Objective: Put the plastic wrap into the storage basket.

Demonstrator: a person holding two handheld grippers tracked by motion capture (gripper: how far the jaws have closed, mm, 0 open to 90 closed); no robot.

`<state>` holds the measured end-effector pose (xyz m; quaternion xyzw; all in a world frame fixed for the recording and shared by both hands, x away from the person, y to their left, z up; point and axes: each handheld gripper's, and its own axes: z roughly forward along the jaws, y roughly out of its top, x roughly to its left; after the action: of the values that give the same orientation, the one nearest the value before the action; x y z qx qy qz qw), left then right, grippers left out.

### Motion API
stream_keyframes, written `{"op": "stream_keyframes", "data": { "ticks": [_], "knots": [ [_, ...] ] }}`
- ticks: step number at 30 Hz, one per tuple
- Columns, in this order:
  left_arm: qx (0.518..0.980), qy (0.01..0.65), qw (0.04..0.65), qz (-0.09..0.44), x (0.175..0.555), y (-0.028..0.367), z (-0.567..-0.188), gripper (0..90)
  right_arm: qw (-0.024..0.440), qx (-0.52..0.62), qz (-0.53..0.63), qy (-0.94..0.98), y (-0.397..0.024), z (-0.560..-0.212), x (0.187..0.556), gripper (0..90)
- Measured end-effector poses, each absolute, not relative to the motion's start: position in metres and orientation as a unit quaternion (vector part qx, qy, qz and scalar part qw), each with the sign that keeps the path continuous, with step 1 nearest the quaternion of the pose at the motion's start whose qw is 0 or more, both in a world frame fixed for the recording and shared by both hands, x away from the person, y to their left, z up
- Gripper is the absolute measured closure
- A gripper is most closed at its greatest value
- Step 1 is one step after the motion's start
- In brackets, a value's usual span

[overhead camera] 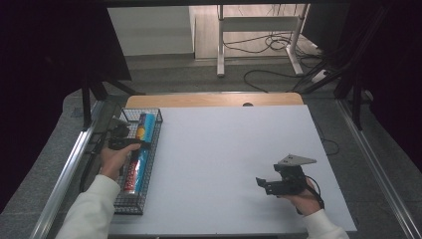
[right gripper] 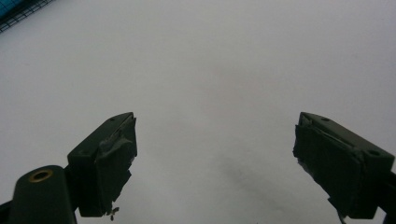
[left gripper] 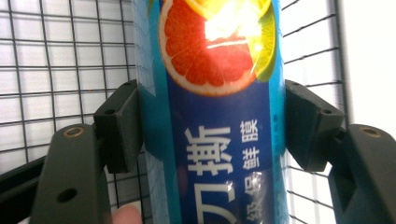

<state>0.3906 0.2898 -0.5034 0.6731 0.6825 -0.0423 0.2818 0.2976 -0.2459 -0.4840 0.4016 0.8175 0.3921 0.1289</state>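
Left gripper (left gripper: 212,130) is down in the wire basket (overhead camera: 152,144), both jaws pressed against the sides of a blue box (left gripper: 219,154) with a grapefruit slice printed on it, pinching it. The box lies lengthwise in the basket, along the tabletop's (overhead camera: 224,149) left edge. Right gripper (overhead camera: 264,183) sits near the front-right corner, jaws spread wide over bare white surface, nothing between them.

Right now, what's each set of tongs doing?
Left tongs: closed on the blue box in the wire basket.
Right tongs: open, holding nothing.
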Motion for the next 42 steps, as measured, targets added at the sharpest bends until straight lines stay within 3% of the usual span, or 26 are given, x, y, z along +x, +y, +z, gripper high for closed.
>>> {"op": "stream_keyframes", "data": {
  "ticks": [7,11,15,23,30,42],
  "knots": [
    [0.673,0.688,0.272,-0.006,0.390,0.288,-0.502,28.5,0.131,0.402,0.391,0.818,-0.246,-0.485,0.298,13.8],
    [0.681,0.670,0.296,0.015,0.378,0.286,-0.482,20.0,0.133,0.403,0.394,0.815,-0.247,-0.483,0.297,13.8],
    [0.696,0.640,0.321,0.051,0.357,0.283,-0.460,14.5,0.135,0.405,0.397,0.813,-0.249,-0.482,0.297,13.8],
    [0.734,0.551,0.380,0.113,0.300,0.260,-0.429,15.1,0.140,0.400,0.405,0.810,-0.250,-0.479,0.295,13.8],
    [0.791,0.448,0.402,0.109,0.253,0.204,-0.443,15.7,0.148,0.389,0.422,0.805,-0.252,-0.476,0.292,13.5],
    [0.801,0.428,0.401,0.118,0.247,0.175,-0.450,15.1,0.167,0.378,0.430,0.802,-0.258,-0.474,0.288,12.5]
  ]
}}
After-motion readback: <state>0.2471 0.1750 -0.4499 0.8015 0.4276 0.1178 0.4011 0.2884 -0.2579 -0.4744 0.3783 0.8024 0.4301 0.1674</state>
